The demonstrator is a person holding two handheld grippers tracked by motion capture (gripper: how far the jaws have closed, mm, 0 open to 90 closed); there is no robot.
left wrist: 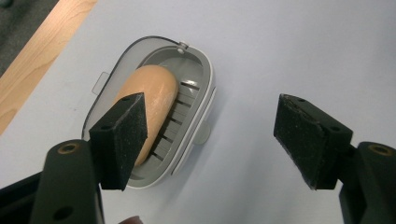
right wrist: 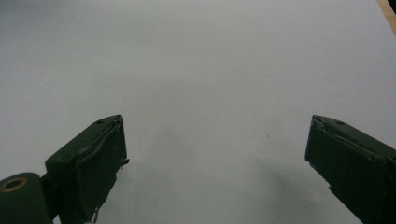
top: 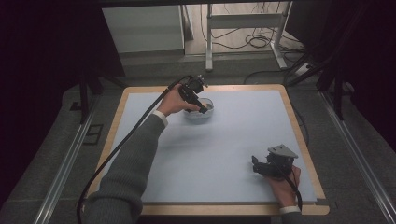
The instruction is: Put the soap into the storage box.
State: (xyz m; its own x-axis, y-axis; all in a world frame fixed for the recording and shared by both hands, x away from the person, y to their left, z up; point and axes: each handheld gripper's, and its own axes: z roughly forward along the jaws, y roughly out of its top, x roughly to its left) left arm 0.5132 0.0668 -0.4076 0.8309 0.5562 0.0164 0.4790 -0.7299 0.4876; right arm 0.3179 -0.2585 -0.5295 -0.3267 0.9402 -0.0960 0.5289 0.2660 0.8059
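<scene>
Your counter [top: 224,140] has a pale blue-grey top with a wooden edge, and very little lies on it. At the far side sits a soap dish [top: 200,110], an oval grey tray with a slotted floor and a clear lid hinged back behind it. Beyond the counter stand the legs of a metal frame [top: 208,42] and loose cables [top: 254,42] on the floor, well apart from your work. Nothing lies between either hand and the dish.

A tan bar of soap [left wrist: 156,100] lies lengthwise in the soap dish [left wrist: 187,116], resting on the slots. Your left tongs [left wrist: 210,135] hang just above it with the jaws apart and nothing between them; one pad [left wrist: 122,135] sits over the near end of the soap, the other pad is off to the side over bare counter. In the high view your left tongs [top: 201,109] point down at the dish.

Your right tongs [top: 259,167] rest low at the near right corner, well apart from the dish. Their jaws stand wide apart over bare counter [right wrist: 201,93], holding nothing.
</scene>
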